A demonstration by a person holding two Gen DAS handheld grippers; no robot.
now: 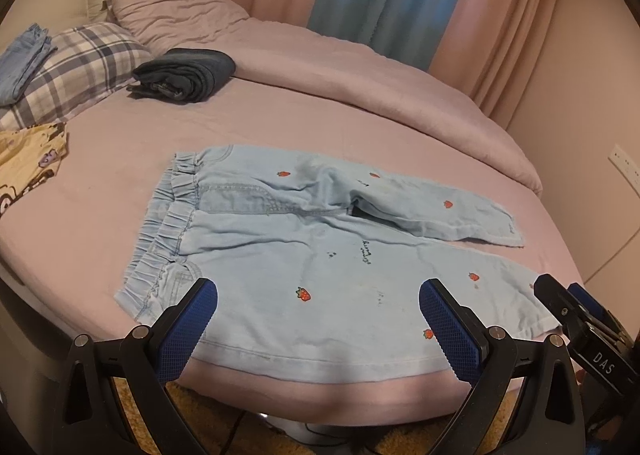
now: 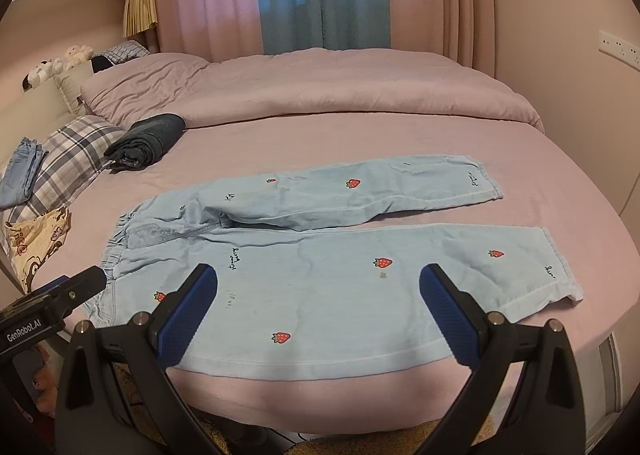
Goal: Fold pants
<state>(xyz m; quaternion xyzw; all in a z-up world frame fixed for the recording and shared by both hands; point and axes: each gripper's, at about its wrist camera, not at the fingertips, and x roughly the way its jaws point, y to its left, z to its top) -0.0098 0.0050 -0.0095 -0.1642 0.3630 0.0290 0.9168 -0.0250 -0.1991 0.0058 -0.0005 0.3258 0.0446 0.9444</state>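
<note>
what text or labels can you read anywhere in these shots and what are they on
"DAS" on the right gripper, printed on its black body at the right edge of the left wrist view.
"GenRobot.AI" on the left gripper, printed on its black body in the right wrist view.
Dark cursive embroidery on the light blue pants: too small and turned to read.
Lettering on the yellow printed garment: partly hidden, not readable.

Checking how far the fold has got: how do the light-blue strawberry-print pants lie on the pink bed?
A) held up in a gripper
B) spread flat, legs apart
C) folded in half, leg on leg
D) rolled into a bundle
B: the light-blue strawberry-print pants lie flat on the pink bed, legs side by side with a gap between them, both grippers open and empty.
</note>
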